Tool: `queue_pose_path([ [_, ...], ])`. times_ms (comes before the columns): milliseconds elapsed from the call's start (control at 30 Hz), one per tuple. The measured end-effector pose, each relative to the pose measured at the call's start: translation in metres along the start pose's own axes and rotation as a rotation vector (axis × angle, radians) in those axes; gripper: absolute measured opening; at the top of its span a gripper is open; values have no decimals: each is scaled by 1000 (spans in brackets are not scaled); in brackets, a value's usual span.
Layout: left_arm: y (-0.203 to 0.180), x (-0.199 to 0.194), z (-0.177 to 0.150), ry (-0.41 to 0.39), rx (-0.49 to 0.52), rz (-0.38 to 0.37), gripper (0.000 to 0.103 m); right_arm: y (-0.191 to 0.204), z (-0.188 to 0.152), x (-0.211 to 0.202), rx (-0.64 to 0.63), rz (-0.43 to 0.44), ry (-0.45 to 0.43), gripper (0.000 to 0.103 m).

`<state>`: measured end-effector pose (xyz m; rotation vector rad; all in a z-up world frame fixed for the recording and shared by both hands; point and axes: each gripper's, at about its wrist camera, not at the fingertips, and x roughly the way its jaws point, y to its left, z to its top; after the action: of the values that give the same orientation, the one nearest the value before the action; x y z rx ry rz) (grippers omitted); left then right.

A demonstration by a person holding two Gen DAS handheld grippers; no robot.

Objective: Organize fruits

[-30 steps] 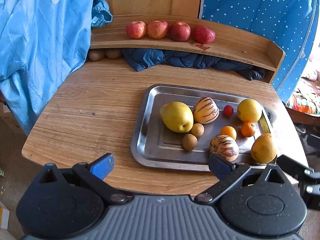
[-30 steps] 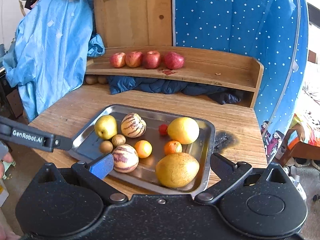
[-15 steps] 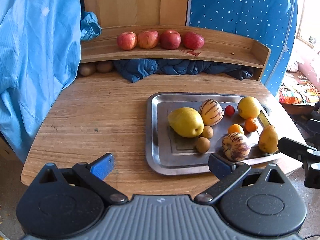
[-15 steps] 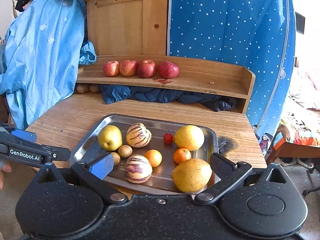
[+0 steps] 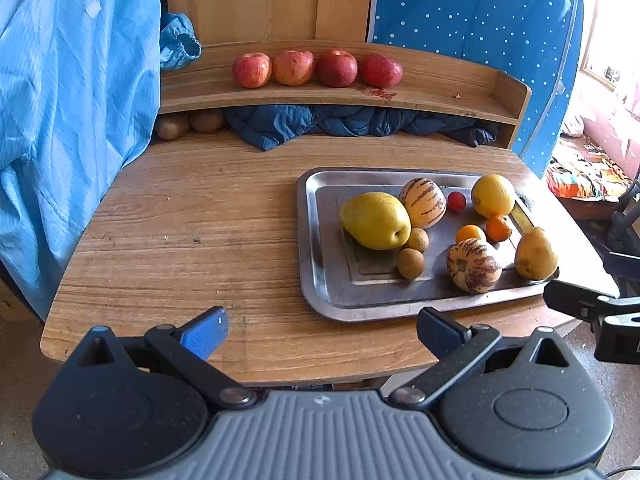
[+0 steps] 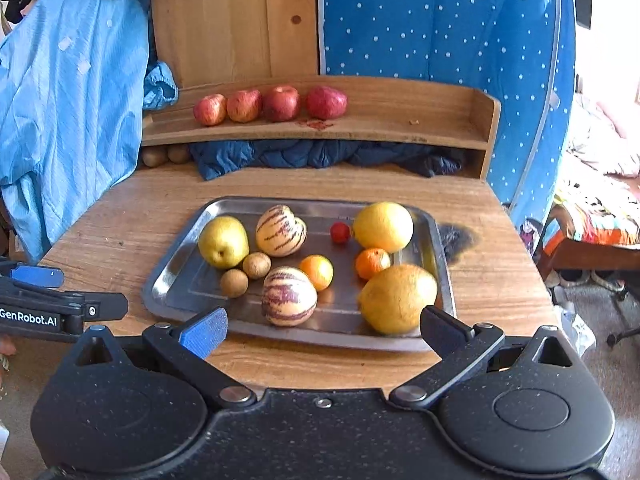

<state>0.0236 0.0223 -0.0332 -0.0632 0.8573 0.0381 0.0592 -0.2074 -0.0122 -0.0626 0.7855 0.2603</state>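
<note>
Your left gripper (image 5: 322, 330) and right gripper (image 6: 322, 330) both gape wide and empty near the fruit tray (image 6: 176, 280) on the bench (image 5: 180, 220).

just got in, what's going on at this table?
A person holds two handheld grippers at the table's near edge, sorting fruit. Left gripper and right gripper both have jaws open and hold nothing. Four apples sit in a row on the wooden shelf. The metal tray holds the rest: pears, striped melons, oranges, kiwis, a small red fruit. Nothing is being grasped yet.
</note>
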Motion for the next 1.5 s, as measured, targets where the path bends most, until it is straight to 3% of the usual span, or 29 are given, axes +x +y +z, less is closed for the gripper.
queue_pose_path([
  [1500, 0, -15, -10, -1, -23, 20, 102, 1, -9, -7, -1, 4, 18, 102],
])
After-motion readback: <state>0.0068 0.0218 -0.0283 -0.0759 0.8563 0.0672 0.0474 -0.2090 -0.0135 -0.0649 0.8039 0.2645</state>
